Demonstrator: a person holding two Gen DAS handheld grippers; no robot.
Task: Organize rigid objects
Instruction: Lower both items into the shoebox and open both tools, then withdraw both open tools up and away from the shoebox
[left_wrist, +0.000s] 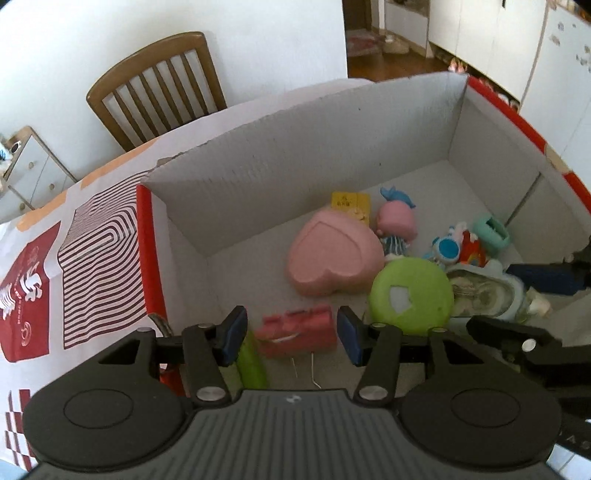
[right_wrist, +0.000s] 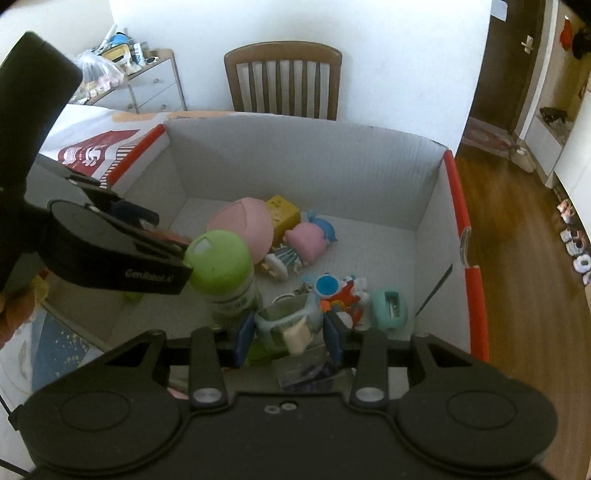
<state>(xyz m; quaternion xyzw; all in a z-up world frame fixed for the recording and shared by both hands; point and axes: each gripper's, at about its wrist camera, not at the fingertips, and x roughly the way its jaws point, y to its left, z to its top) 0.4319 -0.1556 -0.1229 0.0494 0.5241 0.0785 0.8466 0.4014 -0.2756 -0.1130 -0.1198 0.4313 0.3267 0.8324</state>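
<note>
A: What does the left wrist view show?

B: The left gripper points down into the cardboard box. A red block lies on the box floor between its blue pads, with a gap on each side; the jaws stand open and nothing is held.

A: And the right wrist view?

B: The right gripper has its pads on either side of a clear plastic container. The pads appear to touch its walls, so it is judged to be gripped.

A: Where do the objects lie?

B: Inside the box: a pink heart box, a yellow cube, a pink-headed doll, a green-capped bottle, a blue-and-red toy and a teal sharpener, crowded toward one side.

A: Progress?

B: Most items appear collected. Settling the container and the red block seems left.
</note>
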